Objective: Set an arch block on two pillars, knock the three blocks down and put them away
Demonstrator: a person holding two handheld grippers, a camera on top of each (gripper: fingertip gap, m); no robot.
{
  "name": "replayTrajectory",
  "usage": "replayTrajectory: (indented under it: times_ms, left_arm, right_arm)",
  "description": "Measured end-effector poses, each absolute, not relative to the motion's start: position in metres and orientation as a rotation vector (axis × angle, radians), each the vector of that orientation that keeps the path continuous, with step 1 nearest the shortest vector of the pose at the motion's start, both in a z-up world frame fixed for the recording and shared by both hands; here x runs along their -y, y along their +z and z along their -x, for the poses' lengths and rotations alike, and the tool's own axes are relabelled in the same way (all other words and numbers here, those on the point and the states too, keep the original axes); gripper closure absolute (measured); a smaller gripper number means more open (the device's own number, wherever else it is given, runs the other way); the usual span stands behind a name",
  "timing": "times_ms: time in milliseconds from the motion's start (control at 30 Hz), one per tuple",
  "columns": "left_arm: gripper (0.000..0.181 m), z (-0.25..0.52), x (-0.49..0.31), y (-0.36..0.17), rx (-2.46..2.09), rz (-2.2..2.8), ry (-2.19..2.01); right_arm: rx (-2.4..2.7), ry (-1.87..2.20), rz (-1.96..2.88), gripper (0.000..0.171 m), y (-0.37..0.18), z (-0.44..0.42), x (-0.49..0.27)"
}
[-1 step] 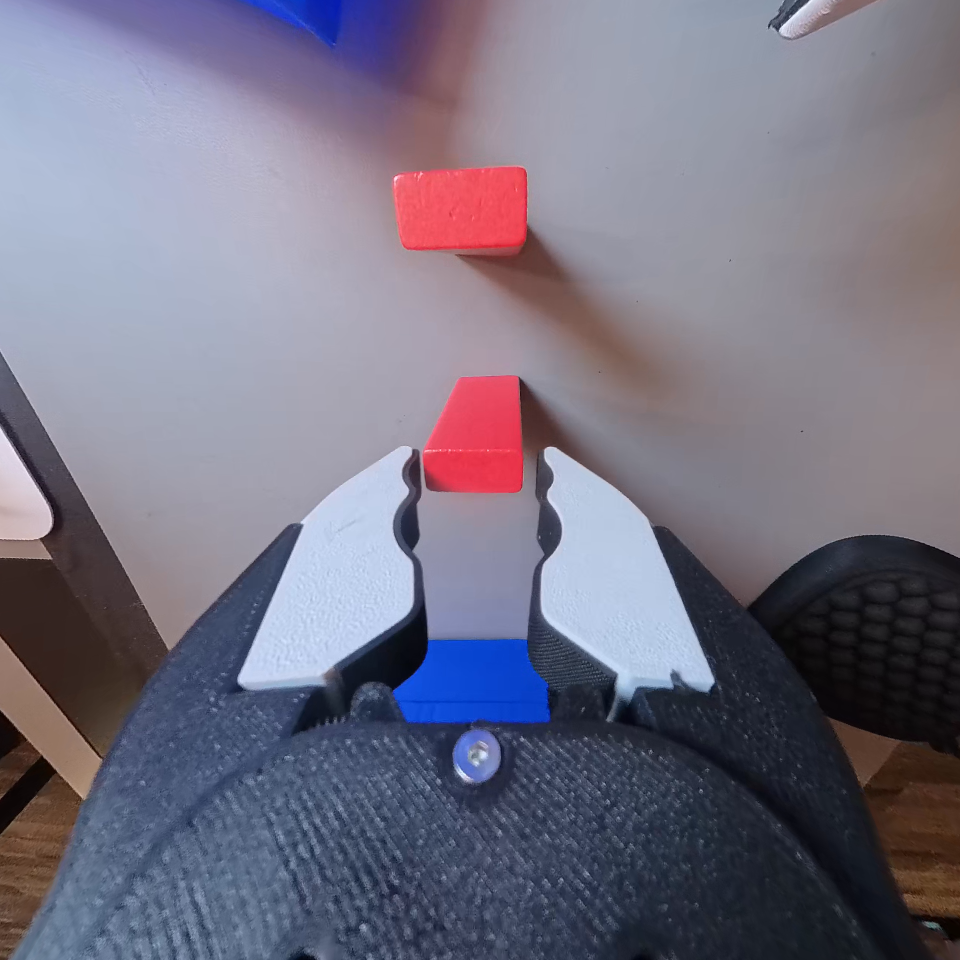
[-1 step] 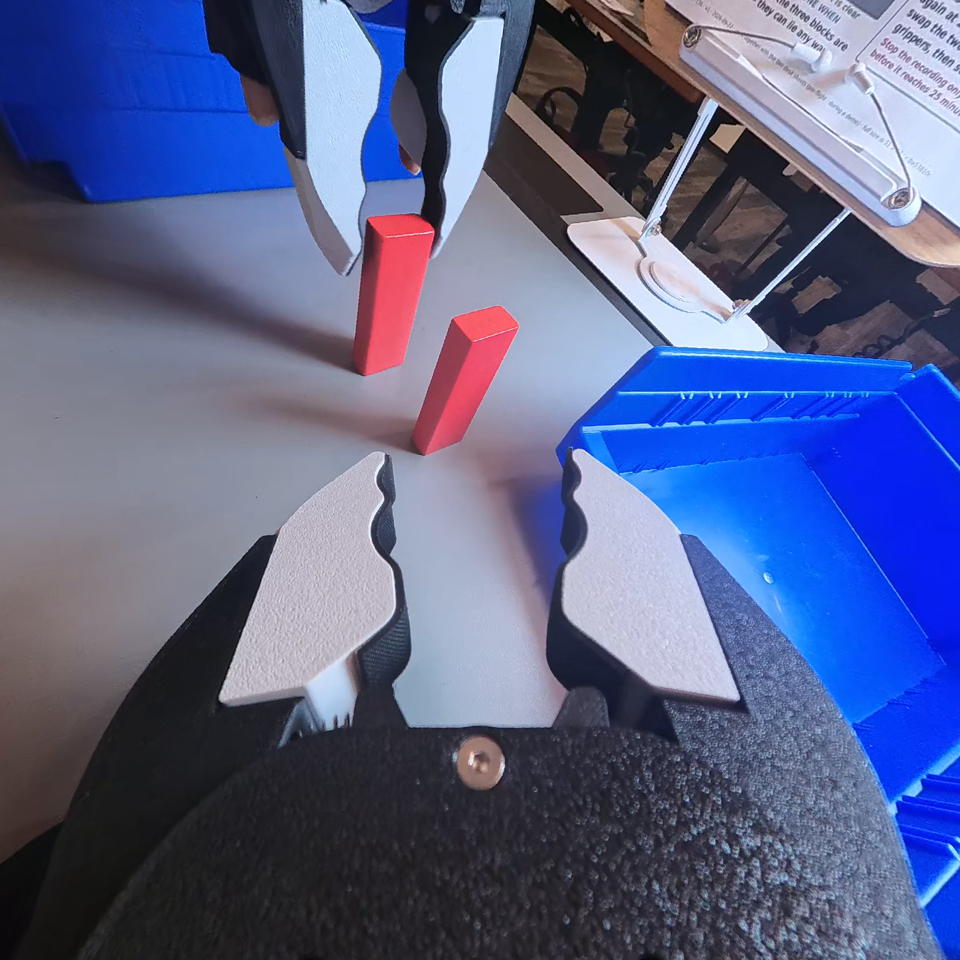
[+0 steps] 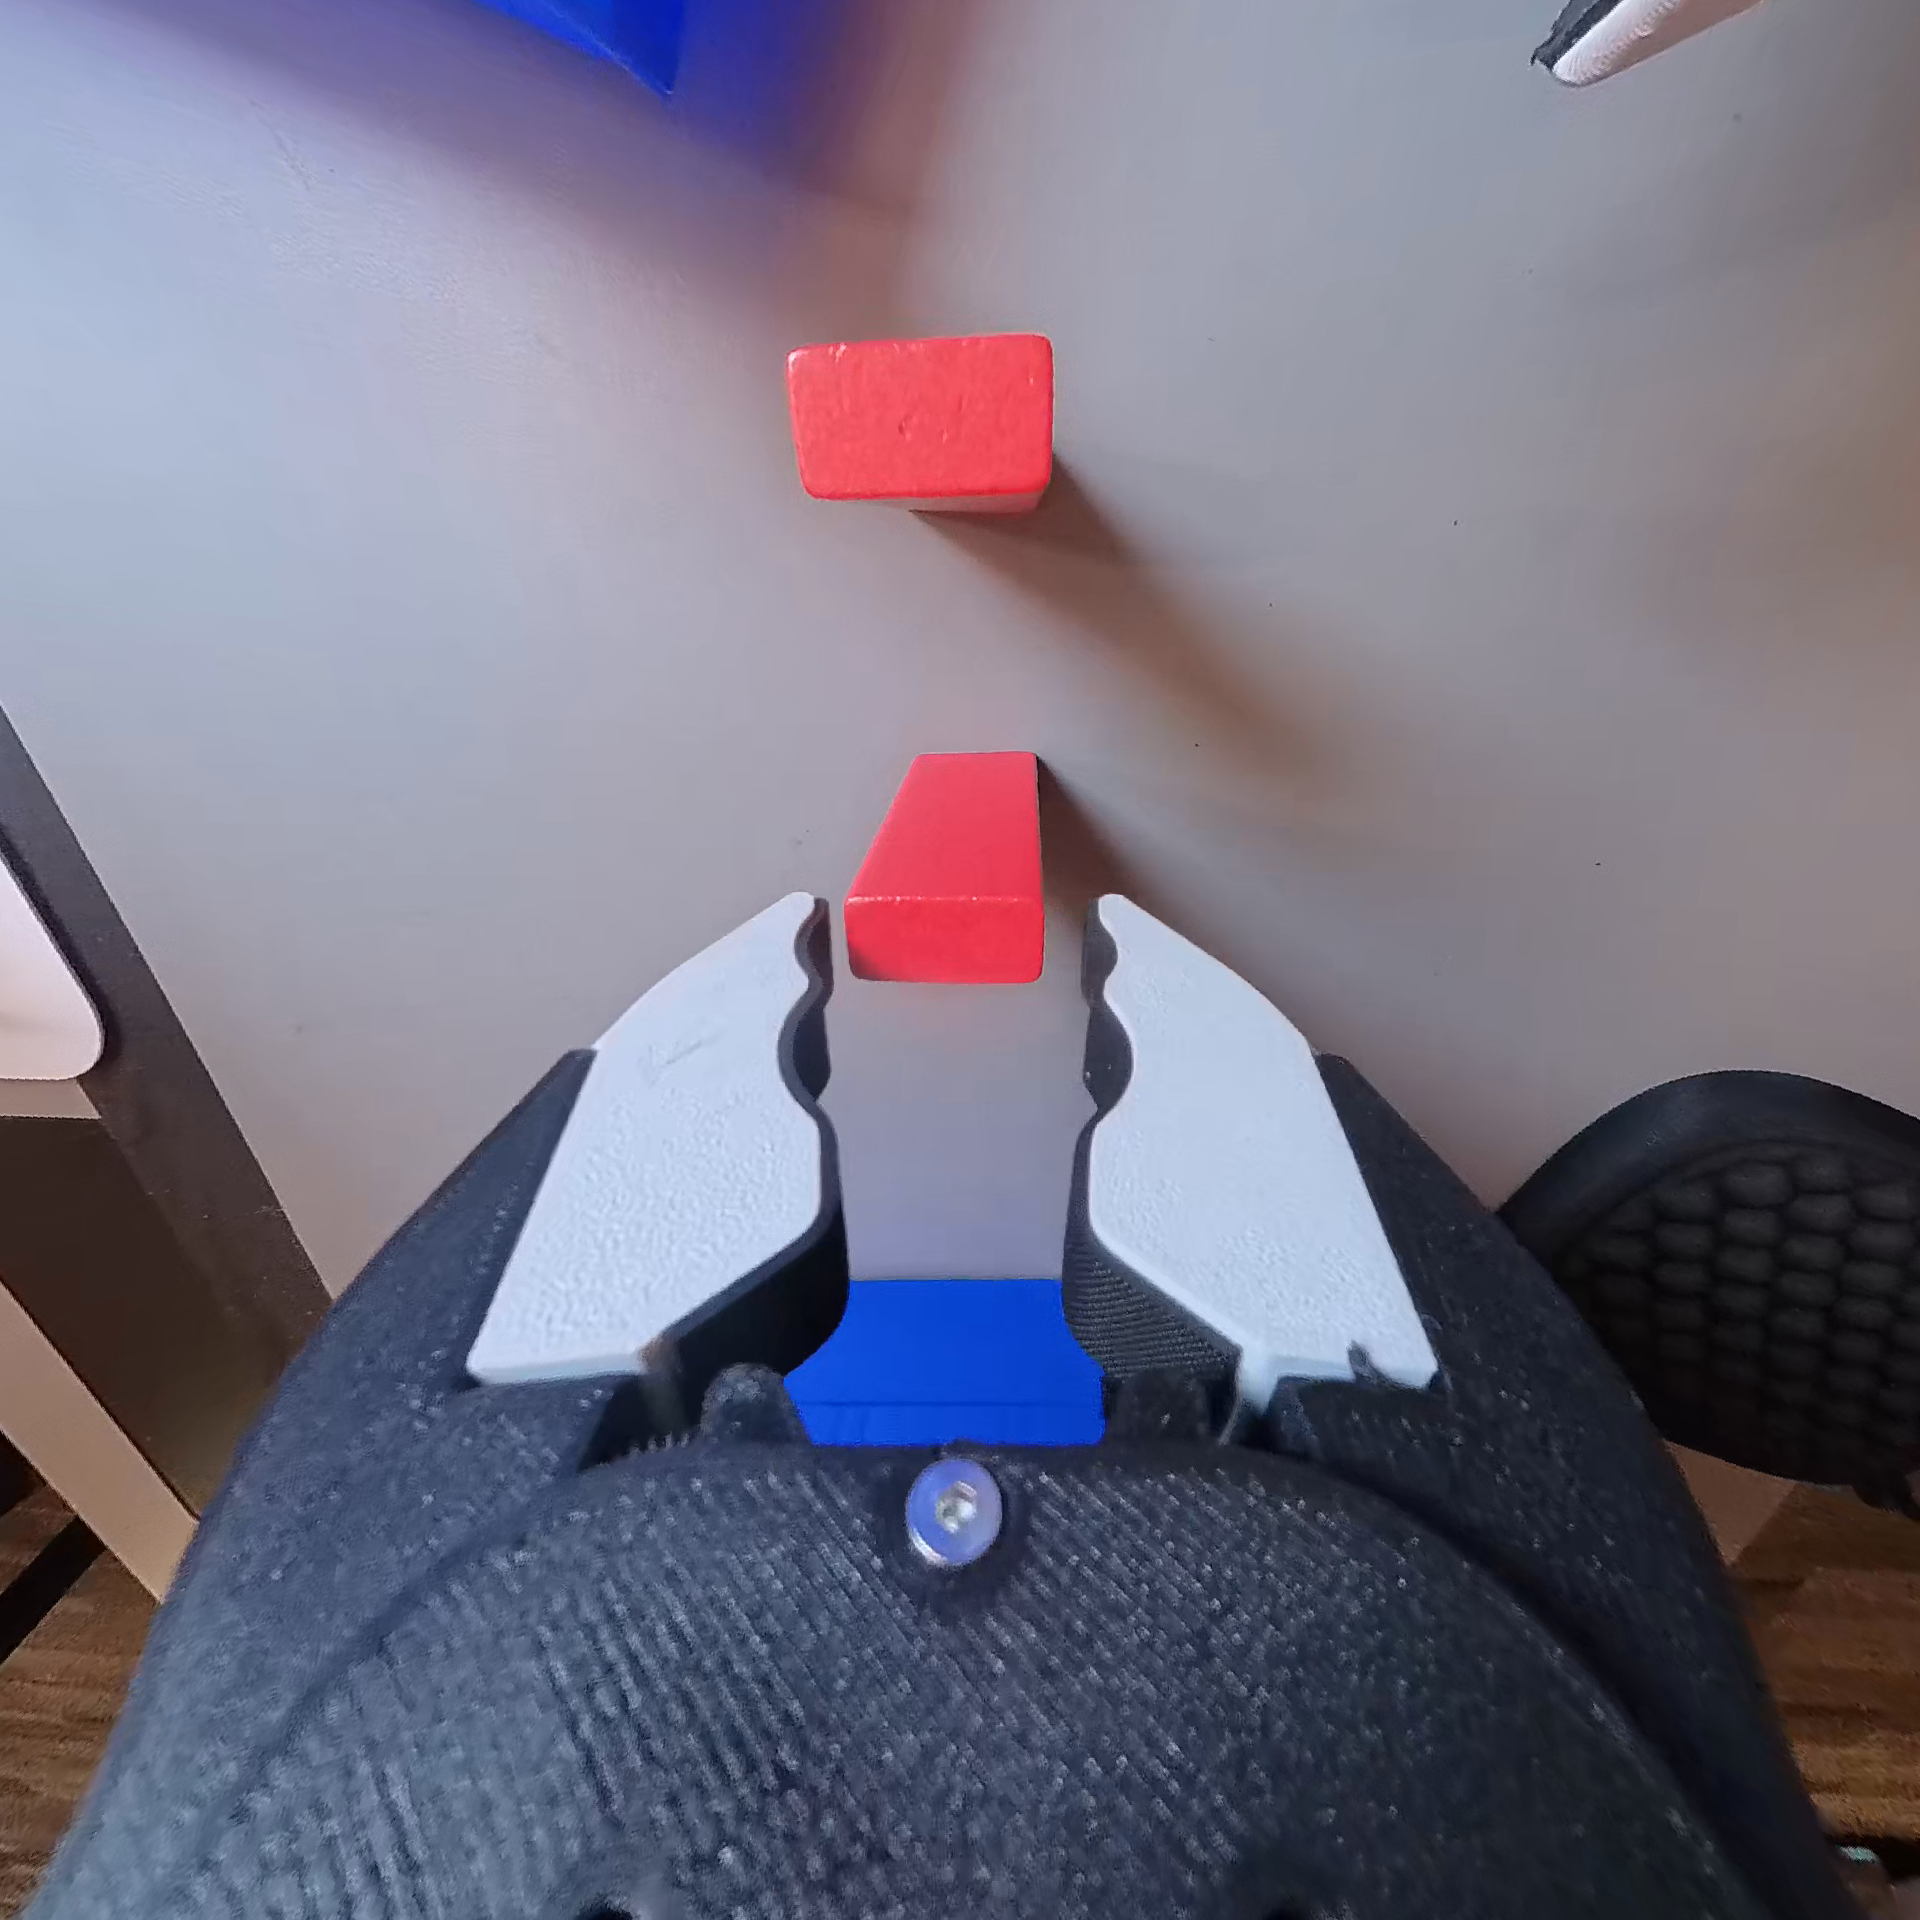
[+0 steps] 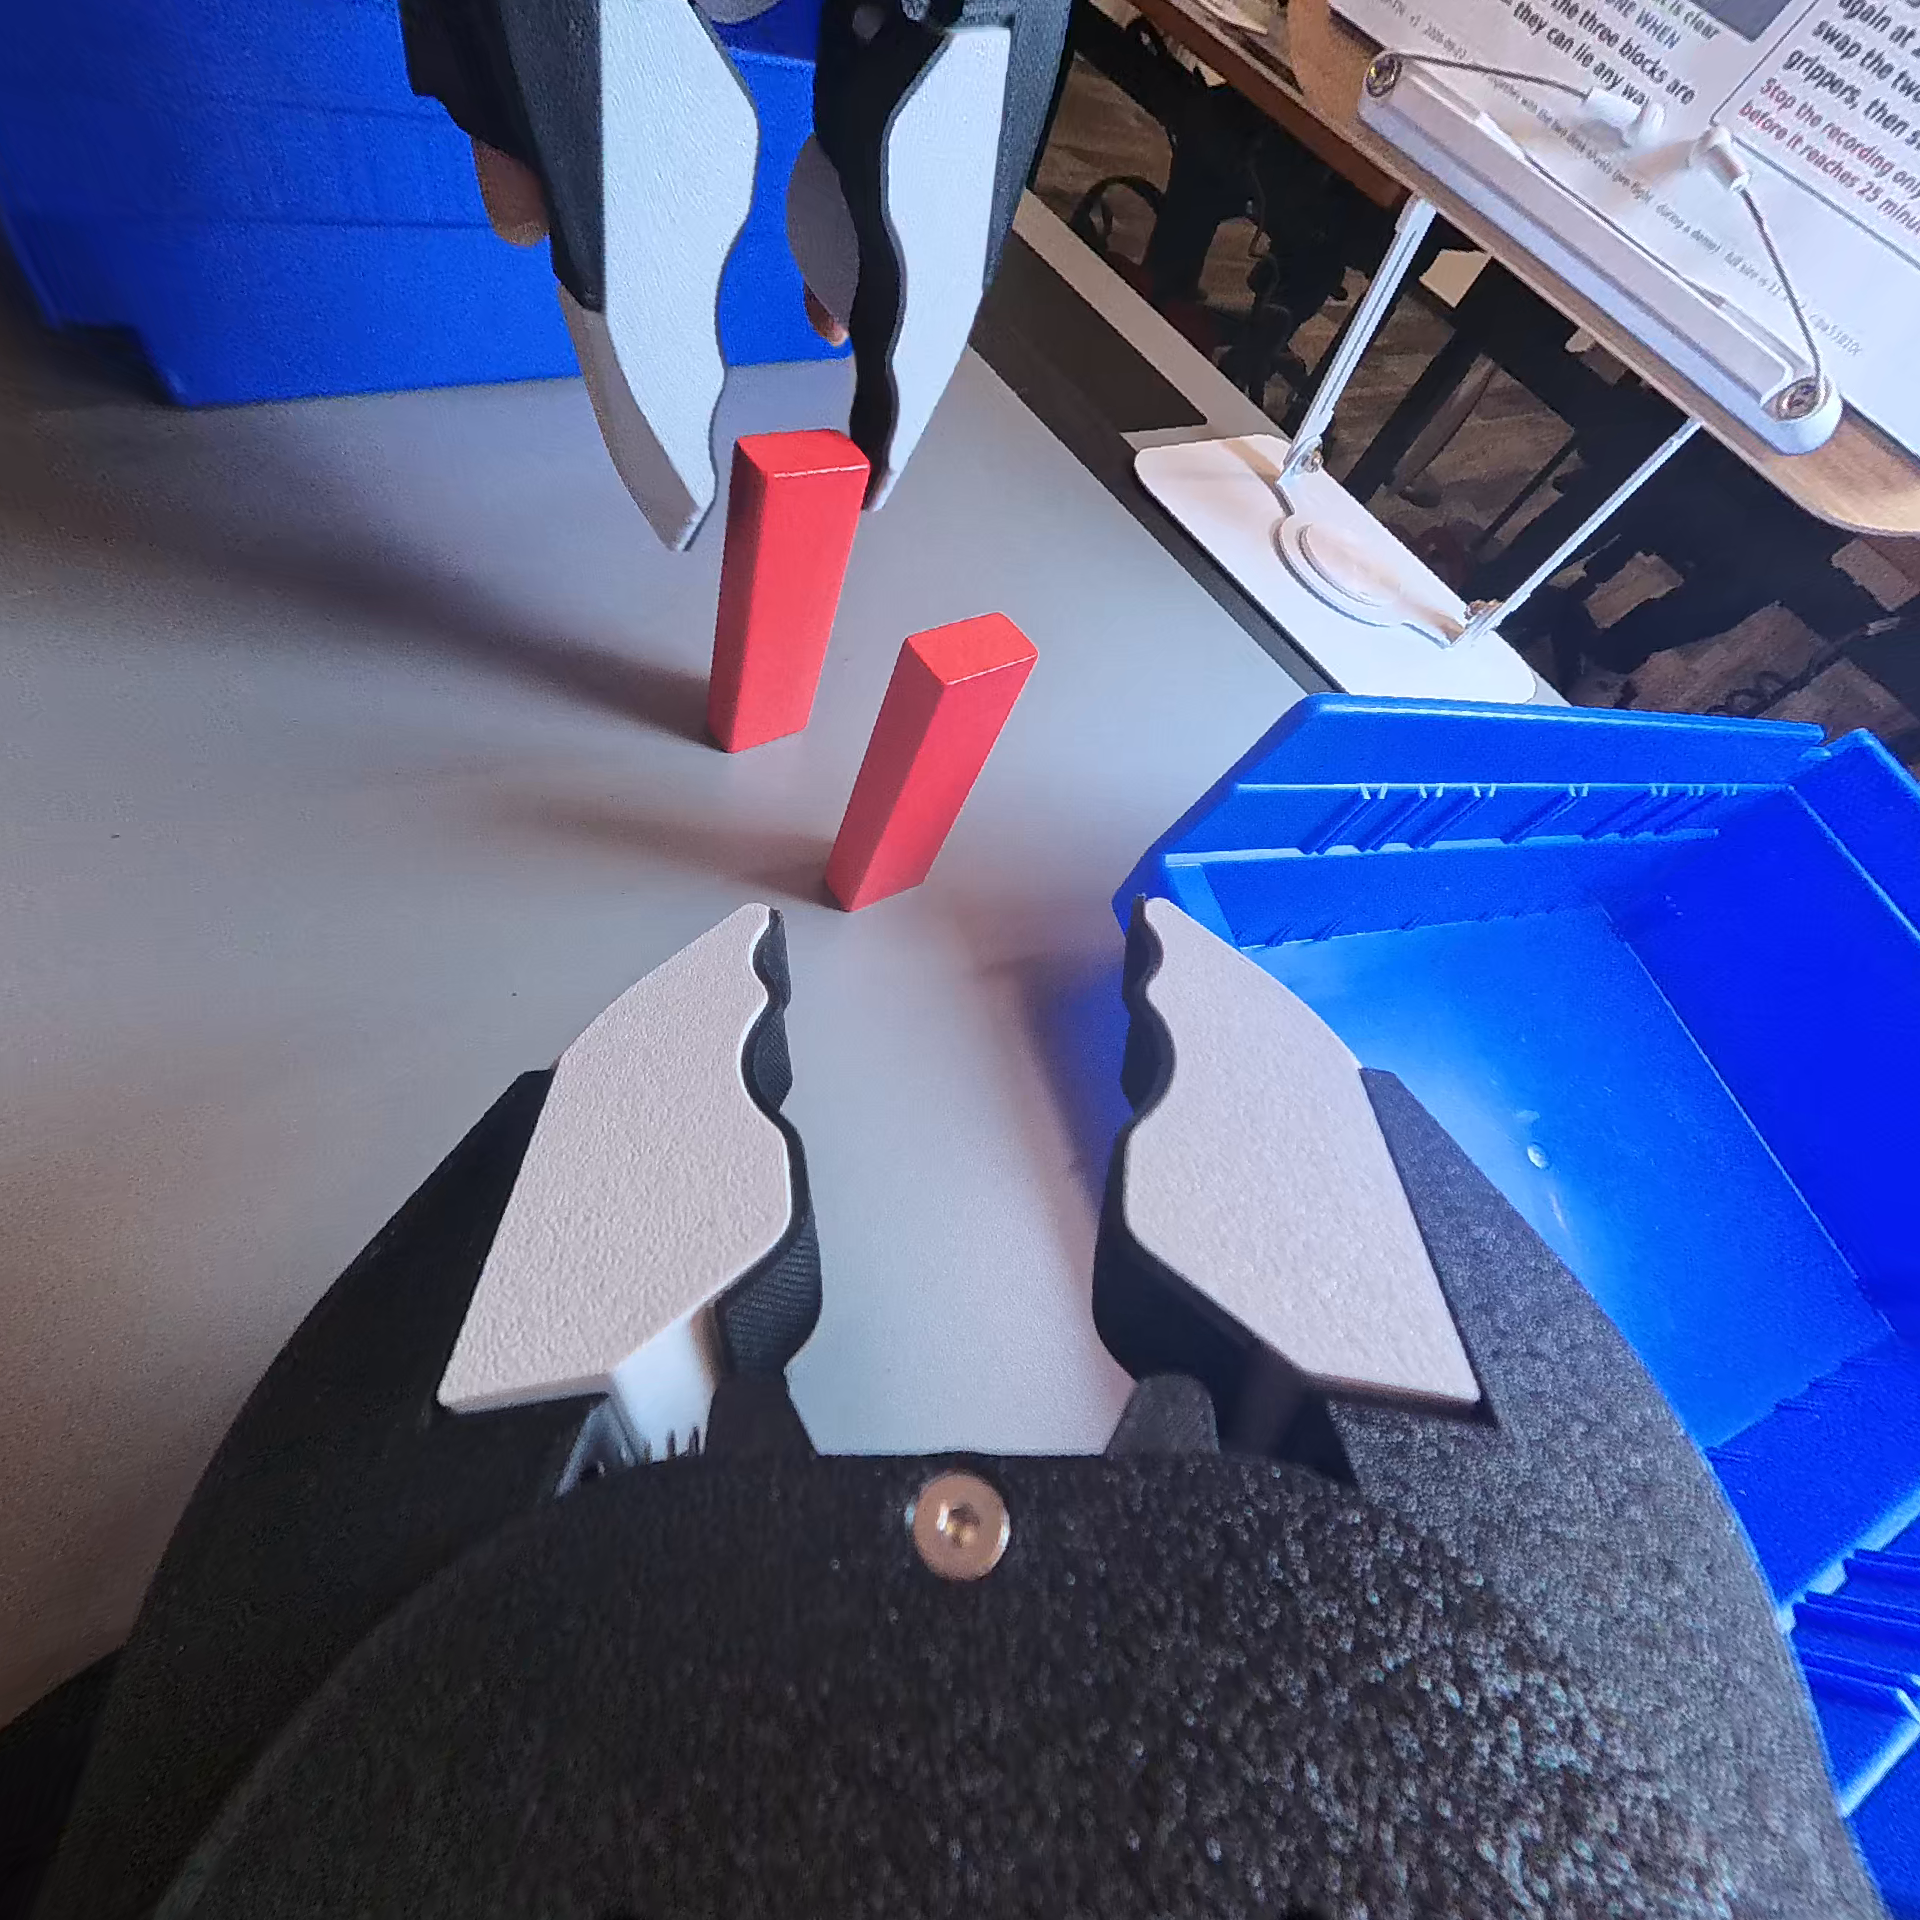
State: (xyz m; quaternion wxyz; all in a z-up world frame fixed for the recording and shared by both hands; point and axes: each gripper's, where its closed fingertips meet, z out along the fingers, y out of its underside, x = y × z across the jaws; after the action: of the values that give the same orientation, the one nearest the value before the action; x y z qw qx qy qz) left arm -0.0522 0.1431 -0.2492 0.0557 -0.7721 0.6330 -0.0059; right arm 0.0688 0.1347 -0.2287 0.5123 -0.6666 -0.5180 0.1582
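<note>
Your left gripper has its jaws spread, one finger on each side of the top of the farther red pillar, with a sliver of daylight on both sides, so nothing is pinched. That pillar stands upright on the grey table, its long axis running straight up into the jaws from below. Your right gripper is also spread and holds nothing; it hangs low over the table, and the nearer red pillar stands just ahead of its fingertips, a little right of centre. The two pillars are close but apart, a gap for the arch to span. No arch block shows in either view. The empty blue bin sits just to the right of your right fingers.
</note>
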Motion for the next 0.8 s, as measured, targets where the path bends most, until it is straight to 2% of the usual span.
replayTrajectory:
  times_ms: [100,267,467,600,700,800]
  left_arm:
    - [0.123,0.053,-0.143,-0.244,-1.902,2.332,-0.028]
    - [0.117,0.056,-0.140,-0.223,-1.849,2.276,-0.078]
    - [0.119,0.069,-0.155,-0.138,-1.452,1.985,-0.265]
    - [0.121,0.127,-0.167,-0.093,-1.132,1.880,-0.256]
    - [0.121,0.189,-0.173,-0.099,-0.949,1.948,-0.195]
    - [0.118,0.257,-0.174,-0.136,-0.831,2.122,-0.099]
  right_arm:
    - [1.243,0.386,1.604,0.109,-0.228,-0.069,-0.134]
    - [1.235,0.383,1.599,0.109,-0.227,-0.069,-0.135]
    - [1.177,0.402,1.578,0.107,-0.217,-0.072,-0.139]
    - [1.117,0.426,1.560,0.106,-0.206,-0.073,-0.140]
    - [1.092,0.426,1.554,0.105,-0.201,-0.074,-0.141]
    - [1.082,0.431,1.555,0.104,-0.199,-0.074,-0.141]
